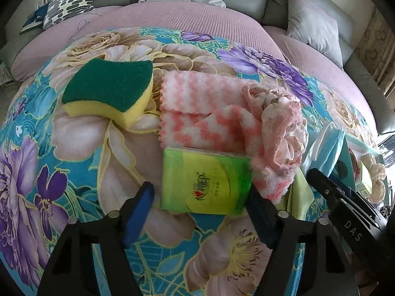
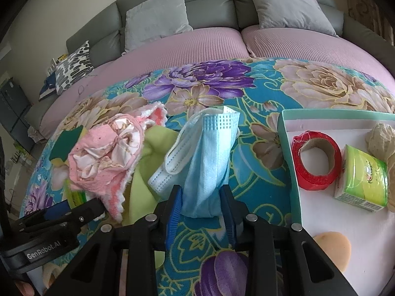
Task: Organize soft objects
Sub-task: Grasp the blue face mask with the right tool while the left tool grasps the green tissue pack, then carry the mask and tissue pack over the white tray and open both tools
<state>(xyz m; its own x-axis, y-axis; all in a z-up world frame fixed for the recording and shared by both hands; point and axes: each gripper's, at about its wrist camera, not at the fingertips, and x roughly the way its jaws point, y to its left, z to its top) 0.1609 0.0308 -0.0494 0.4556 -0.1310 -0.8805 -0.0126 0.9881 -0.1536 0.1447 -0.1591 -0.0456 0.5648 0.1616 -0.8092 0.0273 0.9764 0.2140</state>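
Green plastic film wraps the tissue pack (image 1: 206,181), which lies flat on the floral cloth (image 1: 74,128) between the spread jaws of the left gripper (image 1: 201,204). The right-hand pad looks to be at the pack's edge; the left-hand pad stands clear of it, so nothing is pinched yet. I judge the pack light and springy, with slick film: take it across its short sides, low and square, and squeeze firmly enough that it does not slide out, though it will dent. Its face carries red Chinese characters I cannot read.

The right gripper (image 2: 201,204) pinches a blue mask (image 2: 205,162) by its lower folded end, the rest standing up limp above the cloth. It weighs next to nothing, has no stiffness, and its loose ear loops can snag; a hold on the folded body, as here, seems safest.

Beside the pack lie a pink towel (image 1: 207,113), a crumpled pink rag (image 1: 279,123) and a sponge (image 1: 108,91), all soft and easy to compress. A tray (image 2: 287,148) to the right holds red tape (image 2: 317,160) and a second pack (image 2: 363,180).

"DAS" shows on the right tool's body in the left view; "GenRobot.AI" on the left tool's in the right view.
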